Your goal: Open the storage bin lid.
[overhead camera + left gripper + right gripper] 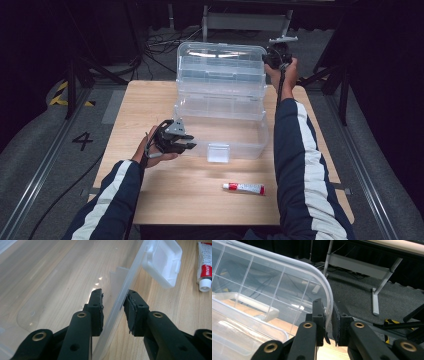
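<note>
High view: clear plastic storage box [220, 135] stands on the wooden table [190, 200], lid [221, 67] swung up and back, standing upright behind the box body. White latch tab [218, 152] hangs on the front wall of the box. A red-and-white tube [244, 188] lies flat on the table in front of the box, near but apart from it, white cap pointing left.

Left gripper [181, 142] sits at the front left corner of the box, held by the left hand [155, 147]. Left gripper view: the 2 jaws straddle the clear front wall [125, 293], 1 pad inside the box, 1 outside; the outer pad lies against the wall, a narrow gap shows at the inner pad (grip not firm, cannot tell if it presses). Latch tab [162, 262] and tube [205, 267] show beyond the jaws.

Right gripper [278, 54] is raised at the upper right corner of the lid, right hand [285, 72] below it. Right gripper view: jaws nearly together, pinched on the curved rim of the lid [329, 293], rim edge between the 2 pads. Grey floor [362, 290] and a metal table leg [375, 298] lie beyond
</note>
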A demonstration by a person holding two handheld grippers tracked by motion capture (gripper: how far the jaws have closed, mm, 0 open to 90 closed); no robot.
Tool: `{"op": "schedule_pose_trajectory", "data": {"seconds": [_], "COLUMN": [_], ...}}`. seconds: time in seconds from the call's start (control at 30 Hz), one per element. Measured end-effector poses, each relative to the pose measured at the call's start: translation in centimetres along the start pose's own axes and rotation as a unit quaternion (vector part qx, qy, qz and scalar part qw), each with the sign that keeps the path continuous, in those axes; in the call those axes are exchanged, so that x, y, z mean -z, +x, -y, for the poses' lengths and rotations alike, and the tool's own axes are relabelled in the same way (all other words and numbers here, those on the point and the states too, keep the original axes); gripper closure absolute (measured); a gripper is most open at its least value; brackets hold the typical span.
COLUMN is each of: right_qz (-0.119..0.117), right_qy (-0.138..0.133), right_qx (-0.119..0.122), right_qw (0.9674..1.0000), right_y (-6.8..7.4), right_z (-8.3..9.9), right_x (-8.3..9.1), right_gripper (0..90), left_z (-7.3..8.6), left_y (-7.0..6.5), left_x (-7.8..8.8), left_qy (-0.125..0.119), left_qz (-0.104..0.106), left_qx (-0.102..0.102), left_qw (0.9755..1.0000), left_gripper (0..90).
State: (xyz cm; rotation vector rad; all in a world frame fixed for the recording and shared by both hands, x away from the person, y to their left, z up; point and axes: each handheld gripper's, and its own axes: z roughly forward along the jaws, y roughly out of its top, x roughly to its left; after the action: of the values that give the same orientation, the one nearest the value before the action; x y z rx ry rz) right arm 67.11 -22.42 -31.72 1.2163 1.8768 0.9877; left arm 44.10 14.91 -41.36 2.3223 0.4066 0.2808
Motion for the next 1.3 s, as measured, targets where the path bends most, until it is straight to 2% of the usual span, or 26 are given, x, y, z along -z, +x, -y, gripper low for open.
{"op": "schedule_pose_trajectory", "data": {"seconds": [0.23, 0.3, 0.67, 1.0, 1.07, 1.17, 1.27, 1.3], "right_qz": [0.011, 0.004, 0.006, -0.003, -0.005, 0.001, 0.007, 0.010], "right_qy": [0.009, 0.010, 0.024, 0.035, 0.045, 0.056, 0.054, 0.049], "right_qx": [0.009, 0.000, 0.002, 0.005, 0.001, 0.010, 0.005, 0.003], "right_qw": [0.9999, 0.9999, 0.9997, 0.9994, 0.9990, 0.9984, 0.9985, 0.9987], "right_y": [0.2, 0.0, -0.3, -0.6, -0.8, -0.7, -0.8, -0.9], "right_z": [0.0, 0.1, 0.3, 0.4, 0.3, 0.2, 0.3, 0.2], "right_x": [-0.5, -0.6, -0.9, -1.2, -1.3, -1.5, -1.6, -1.5], "right_gripper": [81.0, 81.1, 80.7, 80.0, 80.0, 79.6, 78.9, 75.9], "left_z": [0.0, 0.1, 0.1, 0.0, 0.0, 0.0, 0.0, 0.0], "left_y": [0.1, 0.1, 0.1, 0.0, 0.0, 0.1, 0.1, 0.1], "left_x": [0.0, 0.0, -0.2, -0.3, -0.3, -0.3, -0.3, -0.3], "left_qy": [-0.003, -0.002, -0.007, -0.008, -0.008, -0.008, -0.008, -0.009], "left_qz": [0.003, 0.005, 0.010, 0.010, 0.012, 0.014, 0.016, 0.016], "left_qx": [0.001, 0.002, 0.010, 0.008, 0.008, 0.007, 0.008, 0.008], "left_qw": [1.0000, 1.0000, 0.9999, 0.9999, 0.9999, 0.9998, 0.9998, 0.9998], "left_gripper": [68.7, 68.3, 67.3, 67.0, 67.1, 67.3, 67.4, 67.4]}}
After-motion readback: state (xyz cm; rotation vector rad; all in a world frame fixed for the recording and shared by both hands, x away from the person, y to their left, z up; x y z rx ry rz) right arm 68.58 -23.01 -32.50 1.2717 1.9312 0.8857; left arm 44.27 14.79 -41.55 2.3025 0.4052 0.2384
